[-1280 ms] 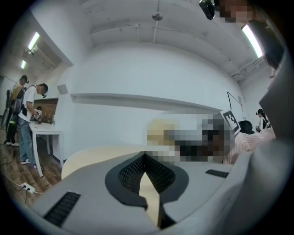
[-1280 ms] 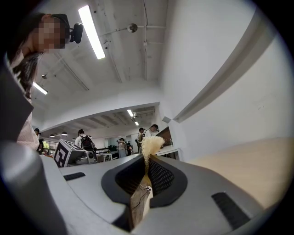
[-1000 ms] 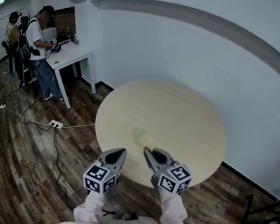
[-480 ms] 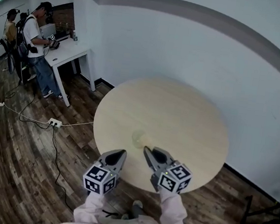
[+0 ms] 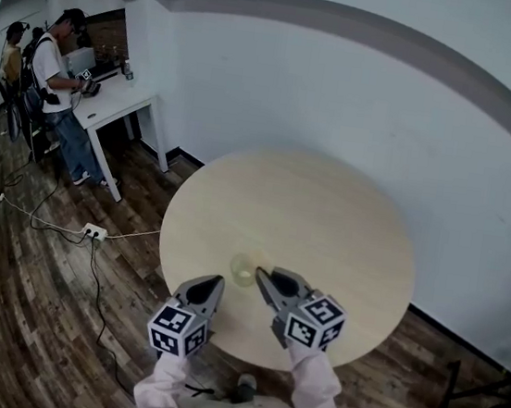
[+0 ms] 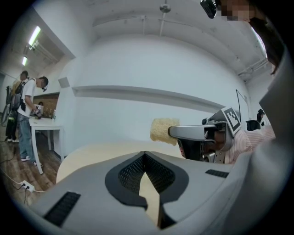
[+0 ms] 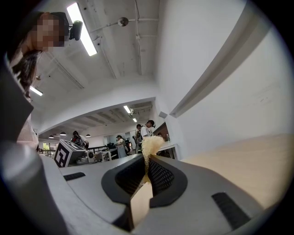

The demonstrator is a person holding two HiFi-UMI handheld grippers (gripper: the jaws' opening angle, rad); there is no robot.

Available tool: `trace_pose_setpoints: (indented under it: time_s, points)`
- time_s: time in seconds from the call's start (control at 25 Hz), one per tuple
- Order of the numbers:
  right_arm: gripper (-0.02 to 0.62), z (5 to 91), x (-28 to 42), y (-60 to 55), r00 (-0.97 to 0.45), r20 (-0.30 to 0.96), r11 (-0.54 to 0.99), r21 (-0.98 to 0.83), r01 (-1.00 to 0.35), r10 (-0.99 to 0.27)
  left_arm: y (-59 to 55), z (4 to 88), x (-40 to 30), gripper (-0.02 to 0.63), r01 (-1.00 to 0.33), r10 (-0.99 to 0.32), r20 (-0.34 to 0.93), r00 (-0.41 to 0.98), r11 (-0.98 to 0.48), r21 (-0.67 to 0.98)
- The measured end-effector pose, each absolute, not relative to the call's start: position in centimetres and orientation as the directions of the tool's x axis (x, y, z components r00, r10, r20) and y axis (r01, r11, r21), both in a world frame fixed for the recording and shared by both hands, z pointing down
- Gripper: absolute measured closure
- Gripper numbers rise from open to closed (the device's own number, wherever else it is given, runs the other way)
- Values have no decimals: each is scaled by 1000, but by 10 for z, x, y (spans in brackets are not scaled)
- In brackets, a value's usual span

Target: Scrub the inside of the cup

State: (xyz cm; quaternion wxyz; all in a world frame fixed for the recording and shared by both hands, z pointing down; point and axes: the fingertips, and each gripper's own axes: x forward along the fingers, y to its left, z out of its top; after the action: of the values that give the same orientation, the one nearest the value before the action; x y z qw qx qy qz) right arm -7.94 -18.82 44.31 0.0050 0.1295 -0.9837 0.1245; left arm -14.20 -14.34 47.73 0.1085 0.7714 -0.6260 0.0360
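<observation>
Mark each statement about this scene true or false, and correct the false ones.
1. The right hand-held gripper is shut on a sponge. True.
2. The left hand-held gripper holds the cup. False: its jaws are shut on nothing, and the cup stands on the table.
3. The table is round. True.
4. Two cups stand on the table. False: only one cup is there.
</observation>
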Motion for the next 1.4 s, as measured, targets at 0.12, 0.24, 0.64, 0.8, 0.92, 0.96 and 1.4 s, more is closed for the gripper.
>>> trace_pose_setpoints:
  time_s: [0.12,0.24,0.64,0.8,0.92,0.96,1.4]
  points:
    - [566,444,-83,-198,-970,51,938,-248,-244,-239,-155,480,-144,614,-974,-958,196,209,-185,131]
    - [566,447,-85,-208,-973,59,941,-251,-229,-222,-166,482,-143,614,-974,-958,202,204,-179,137]
    - [566,457,-96,-236,-983,88,946,-269,-182,-164,-195,493,-150,614,-979,-957,231,174,-143,144]
    - [566,465,-95,-243,-985,101,945,-283,-163,-139,-201,494,-146,614,-980,-957,237,168,-137,143]
    - [566,472,-98,-242,-986,114,946,-288,-150,-122,-199,498,-148,614,-980,-958,234,165,-132,151]
    - [566,474,-101,-242,-986,120,947,-287,-144,-113,-199,502,-150,614,-980,-958,237,161,-126,157]
    - [566,506,-125,-244,-971,232,966,-236,-110,-54,-206,531,-166,595,-974,-935,301,188,-139,177]
